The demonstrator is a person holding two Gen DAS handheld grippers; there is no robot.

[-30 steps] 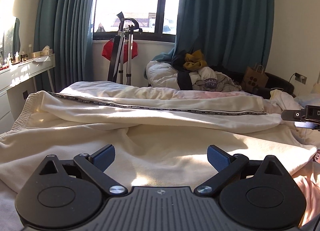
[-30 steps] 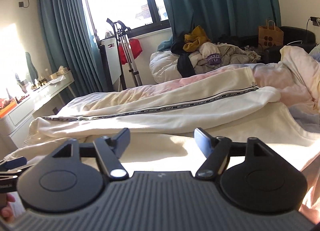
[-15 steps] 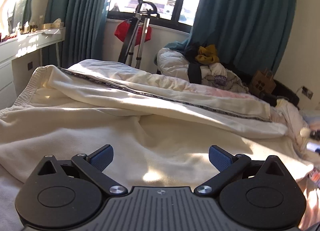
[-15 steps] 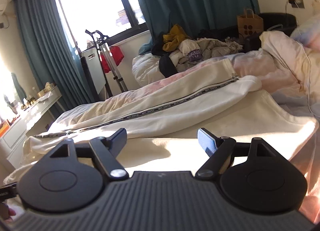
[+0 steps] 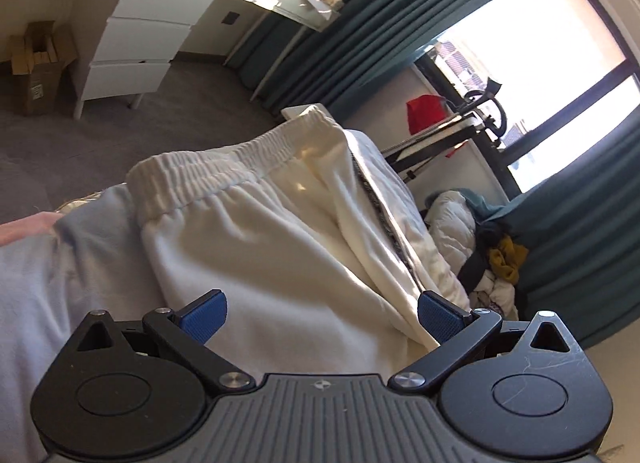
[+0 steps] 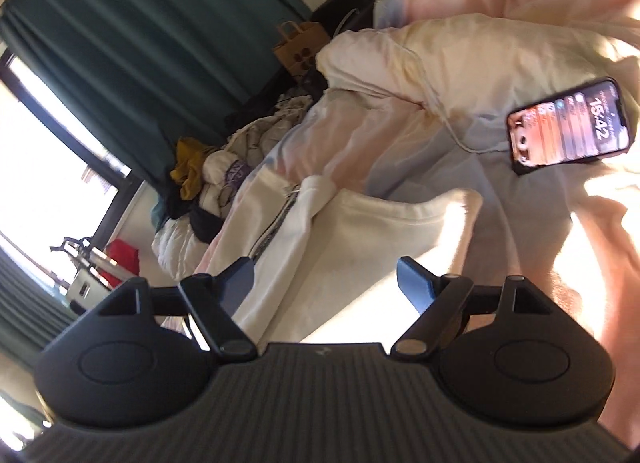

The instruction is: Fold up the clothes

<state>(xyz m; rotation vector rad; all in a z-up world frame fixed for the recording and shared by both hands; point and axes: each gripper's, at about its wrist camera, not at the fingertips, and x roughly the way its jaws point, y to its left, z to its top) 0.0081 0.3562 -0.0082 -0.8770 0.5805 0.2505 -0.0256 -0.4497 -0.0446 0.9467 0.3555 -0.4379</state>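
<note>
Cream sweatpants [image 5: 260, 247] with a dark patterned side stripe lie spread across the bed. In the left wrist view their elastic waistband [image 5: 224, 159] sits at the bed's edge, just ahead of my left gripper [image 5: 320, 317], which is open and hovers over the fabric near the waist. In the right wrist view the leg cuffs [image 6: 400, 215] lie in front of my right gripper [image 6: 326, 283]. It is open too, above the leg ends, with nothing between its blue pads [image 6: 416, 283].
A lit phone [image 6: 568, 131] with a white cable lies on the bedding to the right of the cuffs. Pink and blue bedding [image 6: 460, 63] is bunched behind. A heap of clothes [image 5: 496, 259] sits by the teal curtains. White drawers [image 5: 132, 39] and a cardboard box [image 5: 36, 63] stand on grey carpet.
Both grippers have swung apart and rolled: the left now points at the waistband end, the right at the cuff end. Both have stayed open.
</note>
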